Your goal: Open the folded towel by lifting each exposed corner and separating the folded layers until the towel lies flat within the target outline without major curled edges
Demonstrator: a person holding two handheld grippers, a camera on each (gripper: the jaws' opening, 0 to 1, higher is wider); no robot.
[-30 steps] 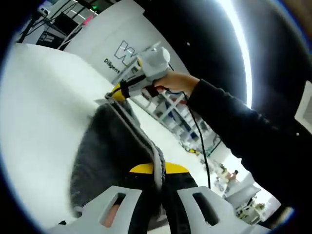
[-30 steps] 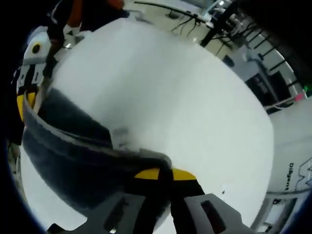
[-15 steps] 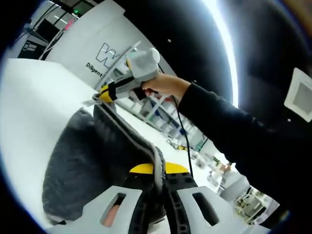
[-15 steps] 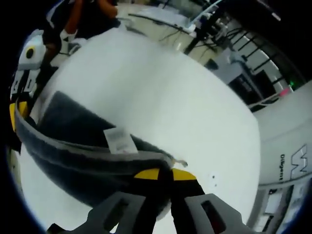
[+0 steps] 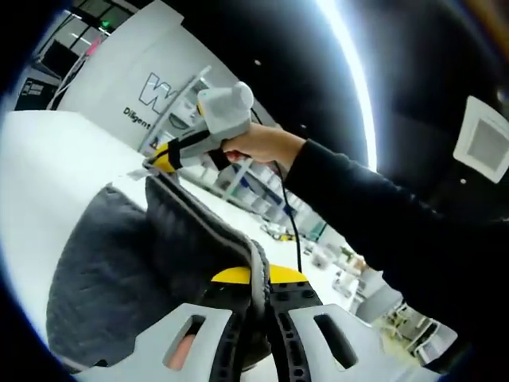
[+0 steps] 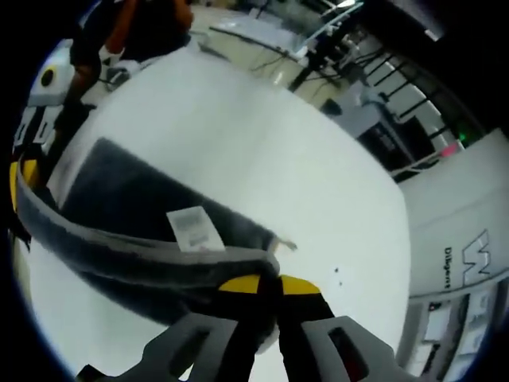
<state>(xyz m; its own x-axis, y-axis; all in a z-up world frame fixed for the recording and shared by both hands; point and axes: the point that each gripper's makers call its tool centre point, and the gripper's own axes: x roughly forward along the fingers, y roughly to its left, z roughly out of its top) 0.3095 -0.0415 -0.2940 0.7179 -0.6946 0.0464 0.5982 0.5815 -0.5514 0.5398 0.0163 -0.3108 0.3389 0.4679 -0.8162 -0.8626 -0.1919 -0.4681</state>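
Left gripper view: left tool (image 5: pixel 258 296) pressed together on the edge of the grey towel (image 5: pixel 143 263), hem pinched between the yellow-tipped jaws. Towel lifted off the white bench (image 5: pixel 48 167), hanging in a taut line from this tool up to the right tool (image 5: pixel 163 157). Right tool gripped by a hand (image 5: pixel 258 143), dark sleeve (image 5: pixel 374 215) running off to the right; jaws of that tool closed on the far corner of the towel. Fabric sagging below the stretched edge, lower part near the bench, contact unclear. White panel with lettering (image 5: pixel 151 91) behind the bench, bright ceiling light strip (image 5: pixel 350 72) above.

Right gripper view: right tool (image 6: pixel 269 294) pinching the towel (image 6: pixel 143 223) edge between its yellow tips. Light grey hem running from here left to the left tool (image 6: pixel 20 179) at the frame edge; grip there too small and cut off to tell from this side. Towel held up, dark underside hanging, another layer spread behind it toward the bench (image 6: pixel 262 143). White care label (image 6: pixel 193 229) visible on the fabric just behind the hem. Small loose corner (image 6: pixel 280 243) sticking out past the right tool. Person's legs (image 6: pixel 135 32) at the far side of the bench.
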